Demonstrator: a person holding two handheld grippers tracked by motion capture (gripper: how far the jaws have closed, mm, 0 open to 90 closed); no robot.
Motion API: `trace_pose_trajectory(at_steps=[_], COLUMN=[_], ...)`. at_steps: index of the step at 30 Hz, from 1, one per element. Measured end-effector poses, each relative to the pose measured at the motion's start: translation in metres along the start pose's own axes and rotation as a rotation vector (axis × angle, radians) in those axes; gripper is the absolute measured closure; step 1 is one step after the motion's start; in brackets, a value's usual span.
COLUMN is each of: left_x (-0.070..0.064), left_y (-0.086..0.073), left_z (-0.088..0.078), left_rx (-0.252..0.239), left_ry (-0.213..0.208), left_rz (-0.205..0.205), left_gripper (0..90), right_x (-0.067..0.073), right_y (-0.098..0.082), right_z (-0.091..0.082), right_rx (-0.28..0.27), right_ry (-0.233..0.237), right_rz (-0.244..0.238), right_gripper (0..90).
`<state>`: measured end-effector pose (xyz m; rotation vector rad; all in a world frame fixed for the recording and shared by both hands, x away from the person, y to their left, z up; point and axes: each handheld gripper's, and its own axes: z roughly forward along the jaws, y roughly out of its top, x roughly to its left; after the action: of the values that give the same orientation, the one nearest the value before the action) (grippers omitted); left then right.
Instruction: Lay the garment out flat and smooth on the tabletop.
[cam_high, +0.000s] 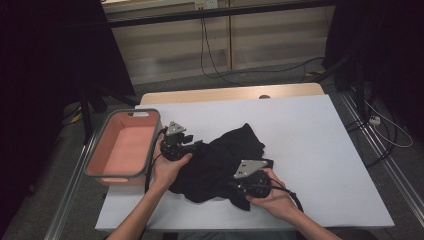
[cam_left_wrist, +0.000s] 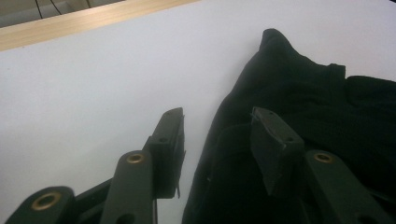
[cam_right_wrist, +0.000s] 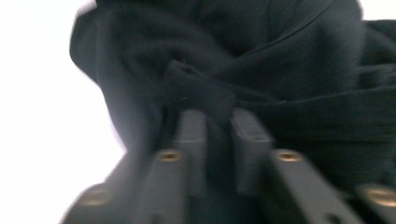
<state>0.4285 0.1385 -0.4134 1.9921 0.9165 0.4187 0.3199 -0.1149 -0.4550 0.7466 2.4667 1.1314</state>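
My right claw (cam_right_wrist: 217, 116) is clamped on a fold of the black garment (cam_high: 220, 160), its jaws nearly together with cloth pinched between them. My left claw (cam_left_wrist: 217, 116) stands apart at the garment's left edge, one jaw over the bare white tabletop (cam_high: 310, 150), the other lying on the cloth, nothing pressed between them. The garment lies crumpled in the middle of the tabletop, between my two hands. A pink bin (cam_high: 102, 172) sits at the tabletop's left edge, just beside my left hand (cam_high: 167, 170).
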Motion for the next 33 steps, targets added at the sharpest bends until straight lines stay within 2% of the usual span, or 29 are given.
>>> trace_pose_trajectory(at_steps=[4,12,16,20,25,27,30,33], left_x=[0.001,0.001,-0.001,-0.003,-0.001,0.001,0.003,0.005], left_y=[0.000,0.002,0.003,0.003,0.002,0.001,0.001,0.000], left_z=[-0.001,-0.006,-0.007,-0.008,-0.007,-0.007,-0.008,-0.005], left_rx=[-0.006,-0.014,-0.010,-0.009,0.002,0.008,0.012,0.025], left_ry=[-0.001,-0.014,-0.018,-0.016,-0.012,-0.009,-0.005,-0.020], left_rz=[-0.002,-0.005,0.008,0.021,0.017,0.018,0.011,0.003], left_gripper=[54.1,53.0,52.7,52.9,53.2,53.7,54.0,54.1], right_x=[-0.011,-0.036,-0.053,-0.074,-0.095,-0.103,-0.115,-0.125], right_y=[0.006,0.019,0.028,0.034,0.035,0.031,0.023,0.014], right_z=[-0.019,-0.055,-0.071,-0.079,-0.075,-0.074,-0.074,-0.078], right_rx=[-0.084,-0.191,-0.234,-0.275,-0.277,-0.276,-0.250,-0.241], right_ry=[-0.040,-0.113,-0.166,-0.209,-0.249,-0.260,-0.301,-0.323], right_rz=[0.039,0.085,0.095,0.136,0.164,0.191,0.202,0.234], right_gripper=[87.8,88.0,88.0,88.0,88.0,88.0,88.0,88.0])
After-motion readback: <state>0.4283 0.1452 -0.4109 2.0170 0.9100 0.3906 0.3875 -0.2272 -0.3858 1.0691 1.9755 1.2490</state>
